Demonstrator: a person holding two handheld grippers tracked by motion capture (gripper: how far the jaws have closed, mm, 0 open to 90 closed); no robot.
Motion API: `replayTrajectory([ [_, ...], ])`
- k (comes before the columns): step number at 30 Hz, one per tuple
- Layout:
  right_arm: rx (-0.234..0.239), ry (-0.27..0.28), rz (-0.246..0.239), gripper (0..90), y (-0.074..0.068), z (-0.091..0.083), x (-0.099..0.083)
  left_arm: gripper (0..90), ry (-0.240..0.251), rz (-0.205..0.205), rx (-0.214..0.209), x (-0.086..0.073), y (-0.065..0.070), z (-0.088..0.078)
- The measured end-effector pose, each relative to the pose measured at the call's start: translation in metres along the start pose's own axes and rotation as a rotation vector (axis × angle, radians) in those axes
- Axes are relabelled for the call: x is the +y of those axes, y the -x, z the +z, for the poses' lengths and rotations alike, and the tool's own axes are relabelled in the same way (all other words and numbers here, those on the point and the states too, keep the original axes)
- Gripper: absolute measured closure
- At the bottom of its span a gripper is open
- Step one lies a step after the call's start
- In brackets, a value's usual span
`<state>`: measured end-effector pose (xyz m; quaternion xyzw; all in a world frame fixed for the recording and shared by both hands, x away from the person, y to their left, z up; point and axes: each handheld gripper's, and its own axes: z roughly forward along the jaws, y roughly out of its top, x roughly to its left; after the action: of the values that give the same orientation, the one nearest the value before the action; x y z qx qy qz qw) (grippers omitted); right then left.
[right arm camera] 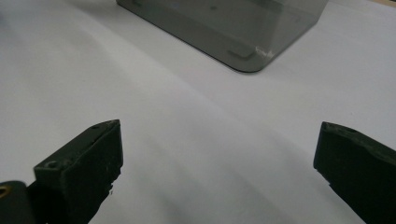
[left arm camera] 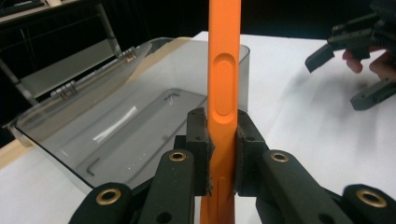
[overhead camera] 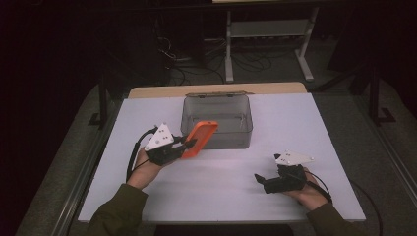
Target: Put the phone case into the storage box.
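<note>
An orange phone case (overhead camera: pixel 199 138) is clamped edge-on in my left gripper (overhead camera: pixel 186 145), lifted above the table just in front of the box's near-left corner. In the left gripper view the orange case (left arm camera: pixel 223 93) stands upright between the two black pads (left arm camera: pixel 198 140), which press on both its sides. A smoky clear plastic box (overhead camera: pixel 217 120) sits open and empty at mid-table, its lid hinged back. My right gripper (overhead camera: pixel 259 179) rests low on the table at the right, jaws wide apart with nothing between them; its fingertips (right arm camera: pixel 88 158) frame bare white table.
The white table top (overhead camera: pixel 275 123) has free room right of and in front of the box. The box corner (right arm camera: pixel 252 58) lies ahead of the right gripper. A white shelf frame (overhead camera: pixel 268 29) and cables stand on the dark floor behind the table.
</note>
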<state>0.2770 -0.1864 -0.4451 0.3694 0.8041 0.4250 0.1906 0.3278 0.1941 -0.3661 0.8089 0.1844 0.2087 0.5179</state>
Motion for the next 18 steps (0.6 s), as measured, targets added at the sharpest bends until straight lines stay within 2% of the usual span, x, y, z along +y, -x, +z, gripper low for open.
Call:
replayTrajectory([
  [9, -0.003, 0.001, 0.001, 0.9, 0.001, 0.000, 0.000, 79.5, 0.028, -0.013, -0.014, 0.020, -0.010, -0.001],
  [12, -0.003, 0.000, 0.002, 0.9, 0.001, 0.000, 0.000, 79.5, 0.046, -0.039, -0.023, 0.026, -0.014, -0.001],
  [18, -0.002, 0.003, 0.006, 0.9, 0.001, 0.000, 0.000, 79.5, 0.060, -0.050, -0.025, 0.038, -0.023, 0.001],
])
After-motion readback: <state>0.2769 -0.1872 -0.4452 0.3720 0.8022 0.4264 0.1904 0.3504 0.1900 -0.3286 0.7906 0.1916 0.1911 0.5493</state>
